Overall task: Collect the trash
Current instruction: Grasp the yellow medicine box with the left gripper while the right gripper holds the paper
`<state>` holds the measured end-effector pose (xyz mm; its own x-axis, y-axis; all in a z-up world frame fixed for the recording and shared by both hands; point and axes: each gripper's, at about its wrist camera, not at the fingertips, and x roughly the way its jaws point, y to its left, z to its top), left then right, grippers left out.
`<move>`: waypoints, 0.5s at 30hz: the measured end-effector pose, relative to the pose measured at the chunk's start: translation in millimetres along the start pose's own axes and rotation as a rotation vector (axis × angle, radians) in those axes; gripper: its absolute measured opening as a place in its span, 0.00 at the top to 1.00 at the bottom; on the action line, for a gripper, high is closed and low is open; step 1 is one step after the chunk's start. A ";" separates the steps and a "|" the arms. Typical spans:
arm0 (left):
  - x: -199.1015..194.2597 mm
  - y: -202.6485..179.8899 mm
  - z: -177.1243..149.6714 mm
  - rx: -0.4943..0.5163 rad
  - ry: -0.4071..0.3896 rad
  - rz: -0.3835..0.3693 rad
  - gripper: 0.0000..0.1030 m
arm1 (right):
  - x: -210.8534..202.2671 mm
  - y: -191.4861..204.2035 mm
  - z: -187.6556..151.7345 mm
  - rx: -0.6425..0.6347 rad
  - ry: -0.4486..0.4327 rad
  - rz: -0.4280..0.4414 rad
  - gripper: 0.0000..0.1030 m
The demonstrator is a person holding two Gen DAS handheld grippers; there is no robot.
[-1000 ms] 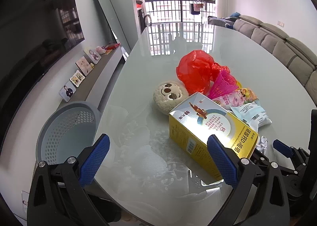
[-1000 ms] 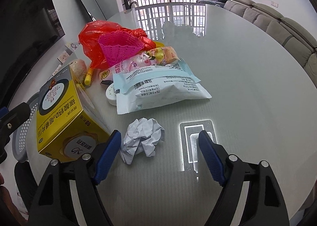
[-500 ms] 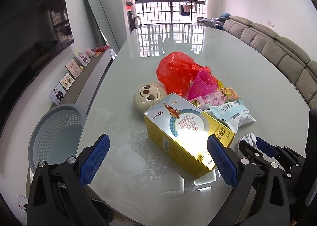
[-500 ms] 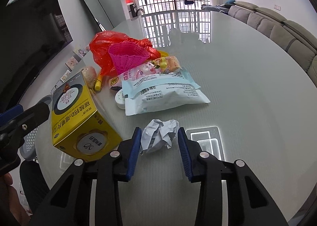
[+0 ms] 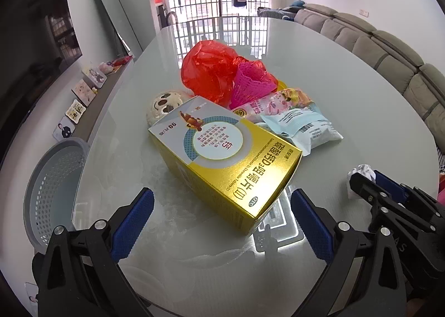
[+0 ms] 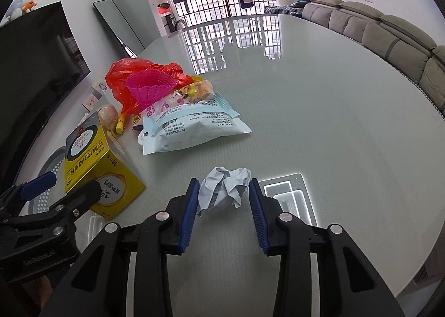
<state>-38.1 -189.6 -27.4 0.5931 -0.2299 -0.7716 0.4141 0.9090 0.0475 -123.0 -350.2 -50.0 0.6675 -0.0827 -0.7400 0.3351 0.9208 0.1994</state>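
Observation:
A crumpled white paper ball (image 6: 230, 186) sits between the blue pads of my right gripper (image 6: 224, 182), which is shut on it just over the glass table (image 6: 333, 122). The left wrist view shows the same paper ball (image 5: 361, 171) in the right gripper (image 5: 370, 179) at the right edge. My left gripper (image 5: 221, 194) is open, its fingers either side of the near end of a yellow medicine box (image 5: 222, 155) without touching it. Behind the box lie a red plastic bag (image 5: 208, 72), a pink mesh piece (image 5: 250, 86), a pink snack packet (image 5: 272, 103) and a pale blue packet (image 5: 306, 128).
A grey perforated basket (image 5: 52, 178) stands on the floor below the table's left edge. A round plush face (image 5: 164, 105) lies left of the box. A grey sofa (image 6: 389, 36) runs along the right wall, and a low shelf with framed pictures (image 5: 83, 89) along the left.
My right gripper closed from wide open onto the paper ball and shifted with it. My left gripper came closer to the yellow box, which now reaches between its fingers.

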 end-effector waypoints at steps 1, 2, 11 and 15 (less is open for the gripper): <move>1.0 1.7 -1.0 -0.007 0.003 0.001 0.06 | -1.2 -0.4 -0.4 0.001 0.000 0.000 0.65; 1.0 3.5 -1.3 -0.014 0.003 0.004 0.06 | -2.0 -0.5 -0.8 0.002 -0.001 0.001 0.65; -7.6 35.2 -7.5 -0.078 -0.030 0.061 0.06 | -3.6 18.0 2.1 -0.037 -0.007 0.016 0.65; -14.9 50.6 -10.6 -0.100 -0.040 0.095 0.06 | -4.1 28.6 2.4 -0.050 -0.009 0.024 0.65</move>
<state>-33.3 -136.4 -20.2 0.6540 -0.1529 -0.7409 0.2847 0.9571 0.0539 -114.6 -324.4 -39.8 0.6807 -0.0639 -0.7298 0.2857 0.9404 0.1842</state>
